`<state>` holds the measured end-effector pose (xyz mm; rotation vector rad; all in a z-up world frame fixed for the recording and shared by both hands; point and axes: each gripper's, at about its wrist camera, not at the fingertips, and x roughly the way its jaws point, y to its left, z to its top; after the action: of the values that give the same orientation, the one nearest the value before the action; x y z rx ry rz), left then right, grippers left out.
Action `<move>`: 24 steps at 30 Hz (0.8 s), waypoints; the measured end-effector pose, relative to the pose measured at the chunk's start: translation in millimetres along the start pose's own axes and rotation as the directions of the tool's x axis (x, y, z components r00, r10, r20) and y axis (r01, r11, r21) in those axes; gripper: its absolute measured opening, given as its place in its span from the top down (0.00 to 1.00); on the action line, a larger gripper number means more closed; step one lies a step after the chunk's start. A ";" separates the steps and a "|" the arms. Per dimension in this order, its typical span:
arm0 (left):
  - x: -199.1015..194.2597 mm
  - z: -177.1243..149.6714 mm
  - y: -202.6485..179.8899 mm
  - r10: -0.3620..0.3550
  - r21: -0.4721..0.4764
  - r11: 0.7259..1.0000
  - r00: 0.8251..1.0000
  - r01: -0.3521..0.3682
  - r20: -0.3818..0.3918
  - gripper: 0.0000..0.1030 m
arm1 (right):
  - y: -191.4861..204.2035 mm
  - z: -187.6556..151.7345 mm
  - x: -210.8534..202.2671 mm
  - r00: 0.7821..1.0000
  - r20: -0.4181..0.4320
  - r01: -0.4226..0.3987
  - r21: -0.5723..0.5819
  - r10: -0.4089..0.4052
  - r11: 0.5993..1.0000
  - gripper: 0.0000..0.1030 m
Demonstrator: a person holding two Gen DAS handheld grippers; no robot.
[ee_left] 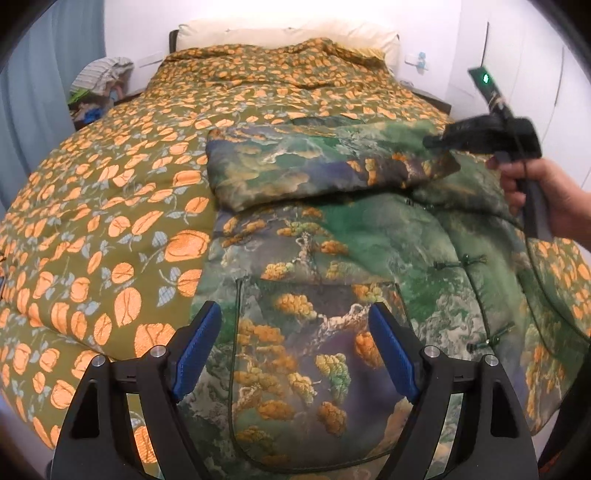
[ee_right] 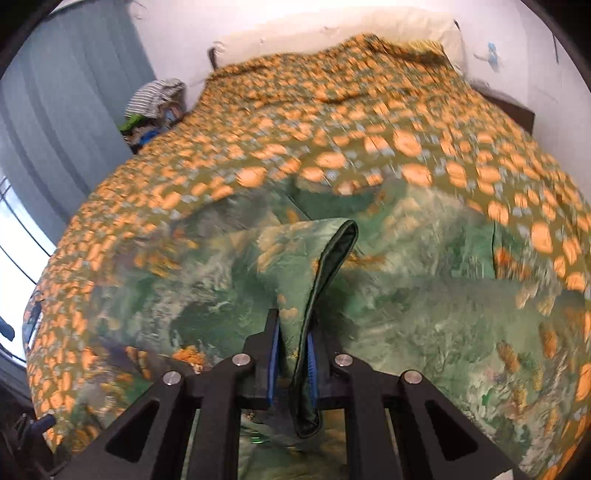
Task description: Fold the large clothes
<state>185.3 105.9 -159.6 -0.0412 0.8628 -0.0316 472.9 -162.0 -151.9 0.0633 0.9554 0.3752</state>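
A large padded jacket (ee_left: 332,266) printed with green mountains and orange trees lies spread on the bed, front up, with dark knot buttons down its middle. One sleeve (ee_left: 314,166) is folded across its upper part. My left gripper (ee_left: 293,352) hovers open above the jacket's lower front, nothing between its blue pads. At the right of the left wrist view, a hand holds my right gripper (ee_left: 439,142) over the jacket's upper right. In the right wrist view, that gripper (ee_right: 293,343) is shut on a raised fold of the jacket (ee_right: 306,266), dark lining showing along the fold's edge.
The bed is covered by an olive quilt (ee_left: 110,206) with orange fruit print. Cream pillows (ee_left: 288,33) lie at the headboard. A pile of clothes (ee_left: 99,85) sits left of the bed by a blue curtain (ee_left: 33,92). White cupboards stand at the right.
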 end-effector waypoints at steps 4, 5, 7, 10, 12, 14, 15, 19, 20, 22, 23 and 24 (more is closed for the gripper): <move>5.5 -1.5 -0.4 0.005 0.018 1.000 1.000 -0.005 -0.015 0.18 | -14.8 -20.7 17.5 0.999 -0.041 0.018 0.030 -0.016 0.999 0.87; 8.7 -1.9 -0.5 0.008 0.021 1.000 1.000 -0.008 -0.026 0.18 | -15.1 -24.6 18.5 0.999 -0.042 0.020 0.030 -0.019 0.999 0.86; 13.8 -2.7 -1.1 0.016 0.024 1.000 0.999 -0.015 -0.044 0.18 | -16.3 -27.0 19.7 0.999 -0.034 0.038 0.032 -0.037 0.999 0.71; 16.3 -4.0 -2.4 0.024 0.028 0.999 0.998 -0.022 -0.059 0.18 | -18.3 -28.0 17.7 0.998 -0.046 0.039 0.042 -0.037 0.998 0.54; 15.3 -4.0 -3.0 0.025 0.028 0.999 0.998 -0.024 -0.059 0.18 | -15.4 -28.6 9.0 0.998 -0.036 0.058 0.008 -0.057 0.998 0.53; 15.6 -3.8 -3.1 0.023 0.021 1.000 0.998 -0.021 -0.060 0.18 | -7.4 -29.9 -3.5 0.996 -0.004 0.084 -0.053 -0.085 0.995 0.53; 16.0 -3.4 -3.0 0.021 0.016 1.000 0.998 -0.020 -0.062 0.18 | -0.9 -29.7 -10.8 0.996 0.026 0.086 -0.096 -0.083 0.992 0.53; 19.9 2.7 -3.2 0.005 0.002 1.000 0.997 -0.004 -0.078 0.18 | 17.8 -14.8 -14.6 0.998 0.057 0.038 -0.182 -0.028 0.983 0.53; 20.8 5.3 -2.9 0.001 -0.001 1.000 0.997 -0.001 -0.083 0.18 | 19.7 -8.6 -10.4 0.998 0.053 0.026 -0.183 -0.016 0.983 0.54; 22.9 14.0 -0.6 -0.018 -0.011 1.000 0.995 0.017 -0.096 0.18 | 18.7 -1.0 2.1 0.999 0.020 -0.028 -0.165 0.032 0.986 0.54; 23.8 19.1 0.9 -0.024 -0.010 1.000 0.995 0.023 -0.101 0.18 | 17.3 0.2 12.2 0.999 -0.008 -0.040 -0.156 0.040 0.987 0.53; 24.6 24.4 1.8 -0.028 -0.005 1.000 0.994 0.028 -0.101 0.18 | 15.9 -1.3 23.7 0.999 -0.046 -0.036 -0.160 0.029 0.986 0.54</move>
<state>219.9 107.2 -162.5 -0.0552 0.9639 -0.0587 479.6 -139.2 -167.9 -0.0771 0.9646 0.4840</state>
